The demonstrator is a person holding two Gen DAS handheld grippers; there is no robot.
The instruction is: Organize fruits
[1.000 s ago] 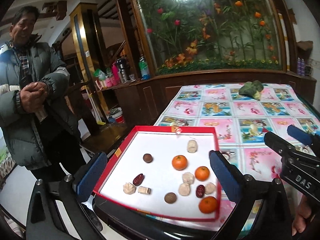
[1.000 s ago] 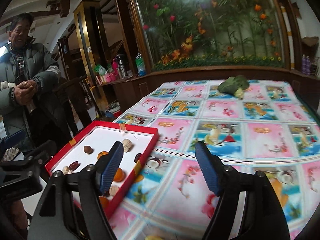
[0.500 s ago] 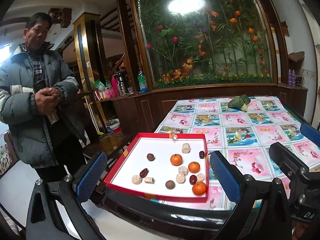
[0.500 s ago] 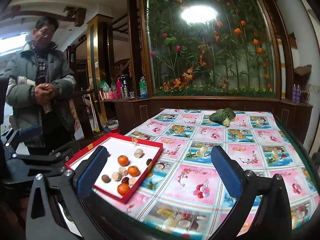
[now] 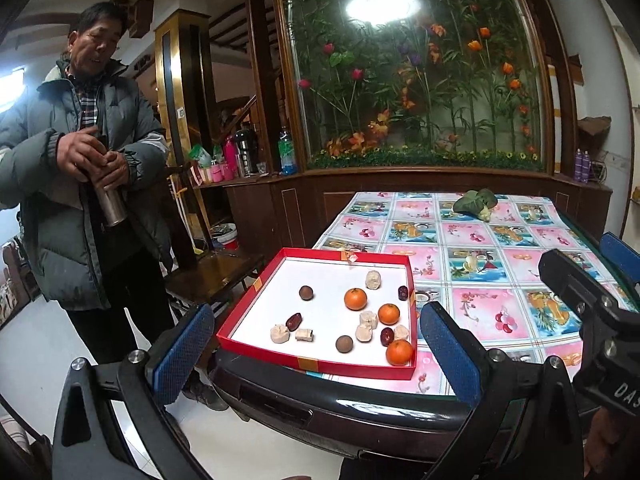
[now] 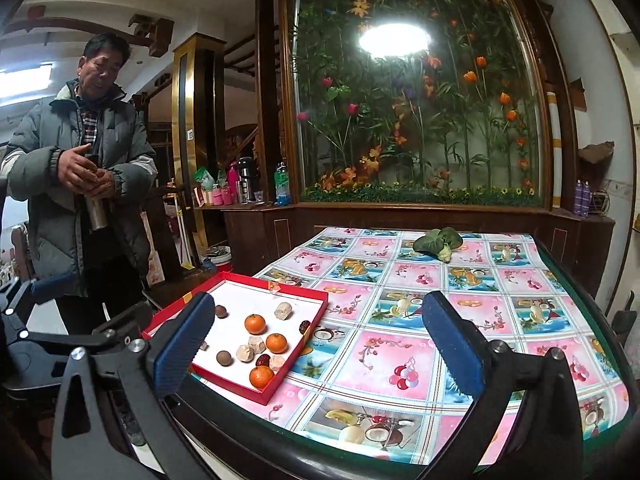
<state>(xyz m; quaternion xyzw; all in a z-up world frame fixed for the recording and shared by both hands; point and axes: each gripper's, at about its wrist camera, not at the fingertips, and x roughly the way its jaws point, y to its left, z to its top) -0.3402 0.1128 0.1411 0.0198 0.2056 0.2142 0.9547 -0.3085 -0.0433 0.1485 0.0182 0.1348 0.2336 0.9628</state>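
Fruits lie loose in a shallow red tray with a white floor, set at the near left corner of the counter: three small oranges, two round brown fruits, dark red dates and several pale beige chunks. One date rests against the tray's right wall. None of the pieces is stacked; most sit toward the tray's right and near side.

Covering the counter is a glossy cloth of pink and blue squares printed with fruit pictures, and its near edge is a dark rounded rim. At the far end lies a green leafy vegetable, well apart from the tray.

Behind the counter runs a dark wooden cabinet ledge under a large glass panel filled with artificial flowers and bamboo, with a bright lamp reflected in it. Bottles and cups crowd the ledge at the left. A person in a grey padded jacket stands on the pale floor to the left, hands round a metal flask.

Both tools hang short of the counter's near edge. The left tool is spread wide with nothing between its blue pads, and the right tool has just been opening and stands equally wide and empty.
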